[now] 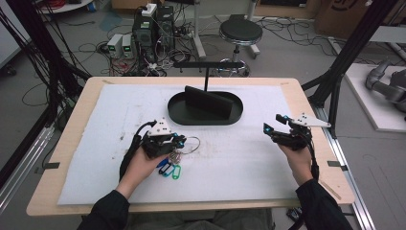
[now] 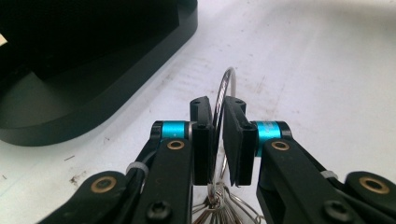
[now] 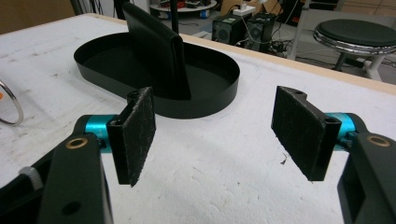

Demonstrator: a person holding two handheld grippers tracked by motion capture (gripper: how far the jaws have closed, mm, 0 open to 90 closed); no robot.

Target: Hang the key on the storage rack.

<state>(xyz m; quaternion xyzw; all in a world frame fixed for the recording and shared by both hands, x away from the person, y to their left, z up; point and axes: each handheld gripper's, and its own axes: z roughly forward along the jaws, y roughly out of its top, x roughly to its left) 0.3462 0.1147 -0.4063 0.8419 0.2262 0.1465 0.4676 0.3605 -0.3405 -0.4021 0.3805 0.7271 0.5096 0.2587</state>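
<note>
Steel key ring [image 2: 226, 88] upright between left claw [image 2: 219, 140] pads, gap narrow, grip unclear

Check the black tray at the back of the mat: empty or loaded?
Empty apart from its own upright post. The black tray shows a bare floor around the post in the right gripper view; the key ring is outside it, on the mat.

No text, label, brand, number or sign is showing clearly enough to read. The cardboard box [image 1: 345, 13] standing on the floor far beyond the jaws is carrying a dark printed mark, but it is cut off at the edge and too blurred to make out.
</note>
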